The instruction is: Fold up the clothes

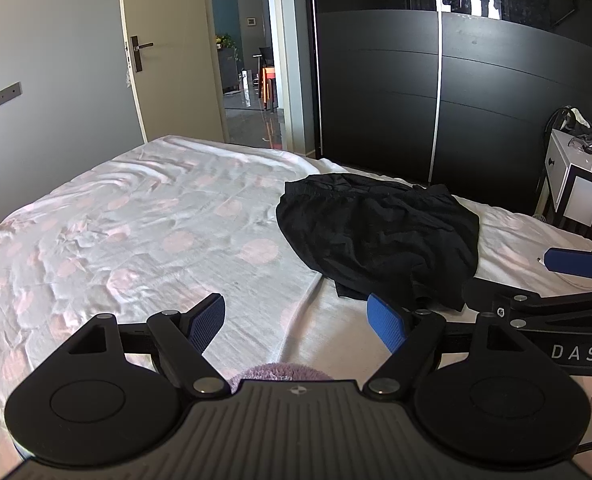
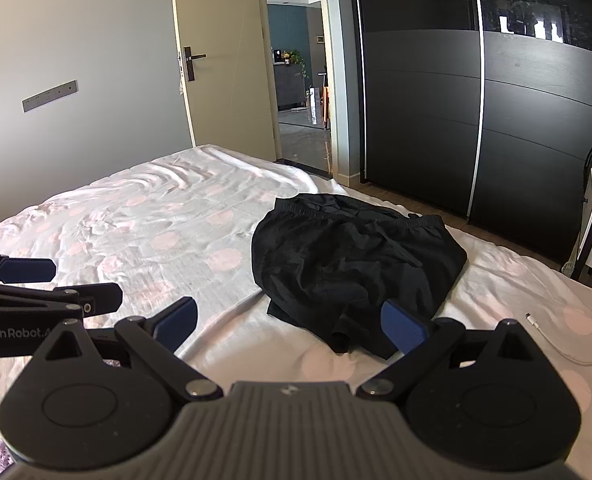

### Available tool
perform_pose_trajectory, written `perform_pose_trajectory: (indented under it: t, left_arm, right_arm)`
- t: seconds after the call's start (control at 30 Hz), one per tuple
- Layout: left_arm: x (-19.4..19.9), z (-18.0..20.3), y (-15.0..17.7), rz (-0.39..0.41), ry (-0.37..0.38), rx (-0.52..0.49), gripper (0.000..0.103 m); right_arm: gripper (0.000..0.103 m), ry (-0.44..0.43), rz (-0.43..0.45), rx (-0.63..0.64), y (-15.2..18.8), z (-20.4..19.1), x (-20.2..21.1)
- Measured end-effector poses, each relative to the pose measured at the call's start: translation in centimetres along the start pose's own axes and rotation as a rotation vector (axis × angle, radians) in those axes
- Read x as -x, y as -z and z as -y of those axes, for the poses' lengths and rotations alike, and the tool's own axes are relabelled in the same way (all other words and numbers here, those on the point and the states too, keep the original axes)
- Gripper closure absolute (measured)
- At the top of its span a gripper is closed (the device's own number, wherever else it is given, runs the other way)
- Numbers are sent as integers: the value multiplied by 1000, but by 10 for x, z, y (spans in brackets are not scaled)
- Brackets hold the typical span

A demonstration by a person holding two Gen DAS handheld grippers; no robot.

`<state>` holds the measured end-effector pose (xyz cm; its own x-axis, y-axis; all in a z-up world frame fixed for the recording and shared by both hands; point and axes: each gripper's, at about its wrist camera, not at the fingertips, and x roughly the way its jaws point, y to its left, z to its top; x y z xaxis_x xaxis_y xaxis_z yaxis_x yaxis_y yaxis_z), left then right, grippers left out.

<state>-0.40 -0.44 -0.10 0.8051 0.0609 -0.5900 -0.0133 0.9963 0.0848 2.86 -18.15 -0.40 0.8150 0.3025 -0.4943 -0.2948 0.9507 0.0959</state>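
Shorts, black, one pair, lie crumpled on the bed, toward its right side, with the elastic waistband at the far end and the leg openings turned toward me. They rest flat on the sheet, which is white with pale pink dots and rumpled all over.

My right claw hangs released just short of the near hem, its two blue pads spread wide and gripping nothing. My left claw is likewise spread apart and bare, held over the sheet just left of the shorts. Each claw shows at the edge of the other's view.

One white cable lies on the sheet to the right of the shorts. Beyond the bed's right edge stands one white nightstand with small clutter on top that I cannot make out. Behind are a dark wardrobe with two sliding panels and one open door.
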Motion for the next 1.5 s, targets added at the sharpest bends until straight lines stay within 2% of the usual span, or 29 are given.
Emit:
perform_pose_trajectory:
  t: [1.07,1.5]
  left_arm:
    - [-1,-8,2,-18,-5,9,25]
    - [-19,-16,3,-55,2,6,25]
  right_arm:
    - [4,-17,5,-17,3,-2,-2]
    - [4,-15,-45,-29,5,-1,-26]
